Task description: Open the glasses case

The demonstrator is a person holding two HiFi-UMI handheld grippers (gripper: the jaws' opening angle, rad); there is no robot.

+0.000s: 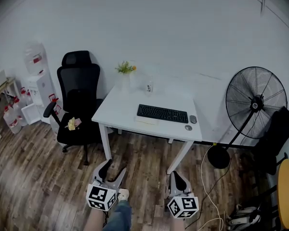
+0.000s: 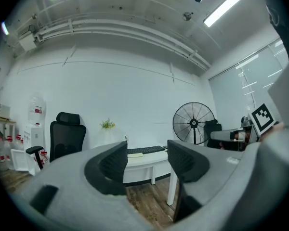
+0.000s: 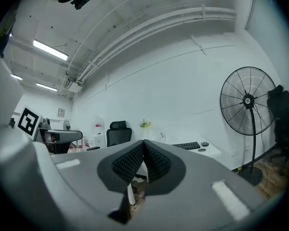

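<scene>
I cannot pick out a glasses case in any view. A white desk (image 1: pixel 119 108) stands some way ahead, carrying a black keyboard (image 1: pixel 162 113), a pale flat item (image 1: pixel 147 121) in front of it and two small dark objects (image 1: pixel 190 123) at its right end. My left gripper (image 1: pixel 114 170) hangs low over the wood floor with its jaws apart and nothing between them. The left gripper view (image 2: pixel 147 160) shows the same gap, with the desk (image 2: pixel 144 159) beyond. My right gripper (image 1: pixel 175 176) is also low, and its pads (image 3: pixel 143 153) are pressed together and hold nothing.
A black office chair (image 1: pixel 79 100) stands left of the desk, a water dispenser (image 1: pixel 38 76) with bottles further left. A large pedestal fan (image 1: pixel 255 102) stands at the right, its cable trailing on the floor. A small plant (image 1: pixel 125 69) and a cup (image 1: pixel 149 87) sit at the desk's back.
</scene>
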